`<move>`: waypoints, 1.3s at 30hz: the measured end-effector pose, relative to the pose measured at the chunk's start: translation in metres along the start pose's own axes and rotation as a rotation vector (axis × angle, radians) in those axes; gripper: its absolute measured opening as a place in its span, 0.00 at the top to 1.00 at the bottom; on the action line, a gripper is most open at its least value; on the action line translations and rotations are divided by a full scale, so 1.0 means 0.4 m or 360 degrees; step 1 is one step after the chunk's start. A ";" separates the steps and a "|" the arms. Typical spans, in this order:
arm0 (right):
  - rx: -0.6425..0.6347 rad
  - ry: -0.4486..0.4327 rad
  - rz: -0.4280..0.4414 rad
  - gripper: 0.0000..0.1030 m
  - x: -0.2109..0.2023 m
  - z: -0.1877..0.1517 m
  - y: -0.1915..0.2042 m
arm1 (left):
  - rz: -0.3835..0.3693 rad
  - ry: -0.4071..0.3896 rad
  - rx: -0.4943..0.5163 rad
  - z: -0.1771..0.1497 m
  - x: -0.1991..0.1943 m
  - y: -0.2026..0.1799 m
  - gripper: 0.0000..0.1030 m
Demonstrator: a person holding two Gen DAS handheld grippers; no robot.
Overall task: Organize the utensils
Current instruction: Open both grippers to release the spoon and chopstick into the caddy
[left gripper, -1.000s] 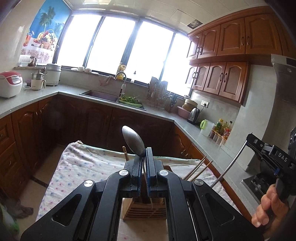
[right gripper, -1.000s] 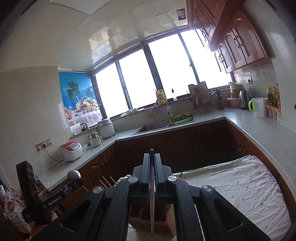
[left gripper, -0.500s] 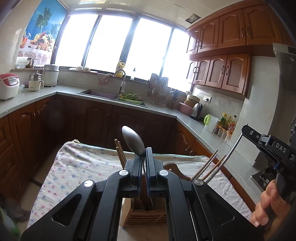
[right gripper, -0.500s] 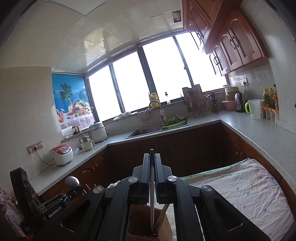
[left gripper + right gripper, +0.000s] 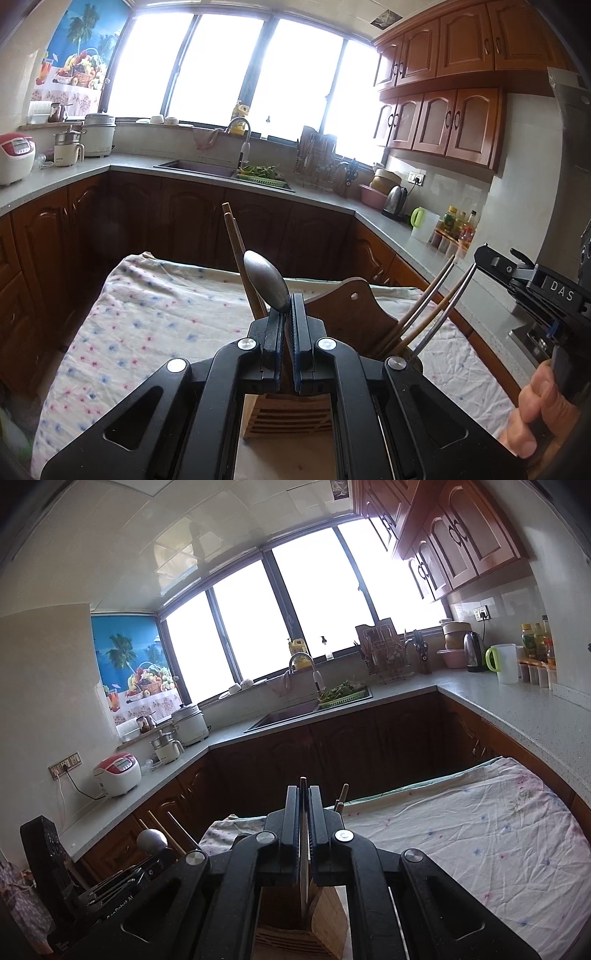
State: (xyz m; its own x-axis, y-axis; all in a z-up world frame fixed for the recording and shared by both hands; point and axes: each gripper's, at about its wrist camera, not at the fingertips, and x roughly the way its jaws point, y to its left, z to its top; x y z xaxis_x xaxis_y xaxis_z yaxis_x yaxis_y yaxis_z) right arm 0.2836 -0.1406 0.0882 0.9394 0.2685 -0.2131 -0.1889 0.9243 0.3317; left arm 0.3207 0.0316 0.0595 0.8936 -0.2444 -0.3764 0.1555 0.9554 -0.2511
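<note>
Left wrist view: my left gripper (image 5: pixel 287 306) has its fingers pressed on the neck of a metal spoon (image 5: pixel 266 279), bowl standing up above the fingertips and tilted left. Just below and beyond the fingers sits the wooden utensil holder (image 5: pixel 338 314) on a table covered by a flowered cloth (image 5: pixel 147 314). A pair of wooden chopsticks (image 5: pixel 236 247) rises from the holder behind the spoon, leaning left. More chopsticks lean out of the holder to the right. Far right in the same view: my right gripper (image 5: pixel 484 258), gripped by my right hand (image 5: pixel 535 410), pinches a thin metal rod (image 5: pixel 447 306) whose lower end reaches down to the holder.

Right wrist view: right gripper fingers (image 5: pixel 291 827) closed tight on the same thin metal piece, seen edge-on, running straight down between them into a slot at the holder's top. Which utensil it is I cannot tell. Low left, the spoon's bowl shows above the left gripper's body.

Beyond the table: dark wood cabinets, a grey counter (image 5: pixel 325 199) with a sink (image 5: pixel 199 168) and faucet, a rice cooker (image 5: pixel 117 773) on the left counter, a kettle (image 5: pixel 395 201) on the right, bright windows at the far wall.
</note>
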 end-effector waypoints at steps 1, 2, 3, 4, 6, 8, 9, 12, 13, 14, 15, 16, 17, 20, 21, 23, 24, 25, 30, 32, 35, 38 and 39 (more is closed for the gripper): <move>0.0001 0.0004 -0.0003 0.96 0.002 -0.004 0.002 | -0.0005 0.0012 0.0003 -0.005 0.004 -0.003 0.97; 0.0000 0.0011 -0.0005 0.96 0.004 -0.008 0.003 | -0.0008 0.0023 0.0003 -0.010 0.007 -0.006 0.97; 0.0002 0.0017 -0.0006 0.96 0.007 -0.012 0.002 | -0.0012 0.0032 0.0003 -0.014 0.009 -0.009 0.97; 0.0005 0.0022 -0.0009 0.96 0.009 -0.016 0.001 | -0.0014 0.0041 0.0005 -0.019 0.011 -0.012 0.97; 0.0012 0.0033 -0.0015 0.96 0.012 -0.024 -0.002 | -0.0015 0.0059 0.0010 -0.027 0.017 -0.017 0.97; 0.0025 0.0047 -0.0017 0.96 0.018 -0.030 -0.006 | -0.0011 0.0084 0.0010 -0.033 0.024 -0.020 0.97; 0.0029 0.0054 -0.0018 0.96 0.019 -0.033 -0.008 | -0.0010 0.0100 0.0005 -0.036 0.027 -0.020 0.97; 0.0039 0.0080 -0.0019 0.96 0.027 -0.040 -0.016 | -0.0003 0.0124 -0.0015 -0.042 0.034 -0.014 0.97; 0.0039 0.0092 -0.0021 0.96 0.031 -0.042 -0.018 | -0.0007 0.0130 -0.0024 -0.042 0.036 -0.012 0.97; 0.0041 0.0102 -0.0022 0.96 0.034 -0.044 -0.019 | -0.0012 0.0136 -0.0035 -0.042 0.036 -0.009 0.97; 0.0043 0.0110 -0.0021 0.96 0.036 -0.045 -0.021 | -0.0015 0.0141 -0.0039 -0.040 0.037 -0.009 0.97; 0.0043 0.0108 -0.0023 0.96 0.036 -0.047 -0.022 | -0.0013 0.0148 -0.0037 -0.040 0.039 -0.008 0.97; 0.0044 0.0118 -0.0026 0.96 0.038 -0.046 -0.022 | -0.0010 0.0156 -0.0035 -0.039 0.041 -0.008 0.97; 0.0053 0.0131 -0.0018 0.96 0.039 -0.043 -0.027 | -0.0013 0.0178 -0.0046 -0.039 0.045 -0.006 0.97; 0.0053 0.0134 -0.0019 0.96 0.039 -0.042 -0.027 | -0.0014 0.0190 -0.0049 -0.040 0.048 -0.006 0.97; 0.0057 0.0140 -0.0015 0.96 0.040 -0.040 -0.029 | -0.0009 0.0224 -0.0054 -0.046 0.057 -0.004 0.97; 0.0063 0.0144 -0.0013 0.96 0.040 -0.040 -0.030 | -0.0002 0.0235 -0.0052 -0.049 0.061 -0.002 0.97; 0.0069 0.0150 -0.0013 0.96 0.043 -0.040 -0.030 | 0.0005 0.0244 -0.0052 -0.052 0.063 0.000 0.97; 0.0083 0.0161 -0.0006 0.96 0.044 -0.040 -0.031 | 0.0005 0.0258 -0.0070 -0.053 0.064 0.007 0.97; 0.0082 0.0161 -0.0007 0.96 0.044 -0.039 -0.031 | 0.0007 0.0258 -0.0064 -0.053 0.064 0.007 0.97; 0.0085 0.0162 -0.0007 0.96 0.044 -0.039 -0.031 | 0.0005 0.0262 -0.0065 -0.052 0.066 0.010 0.97; 0.0084 0.0162 -0.0004 0.95 0.044 -0.040 -0.031 | 0.0003 0.0266 -0.0070 -0.052 0.065 0.011 0.97; 0.0085 0.0166 -0.0003 0.95 0.046 -0.039 -0.032 | 0.0004 0.0268 -0.0069 -0.052 0.064 0.011 0.97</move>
State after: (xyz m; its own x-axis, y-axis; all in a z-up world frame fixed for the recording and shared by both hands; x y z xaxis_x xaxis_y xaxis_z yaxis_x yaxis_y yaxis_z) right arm 0.2986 -0.1431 0.0656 0.9043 0.2960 -0.3076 -0.1688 0.9098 0.3792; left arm 0.3357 0.0262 0.0302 0.8103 -0.2697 -0.5203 0.1318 0.9490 -0.2865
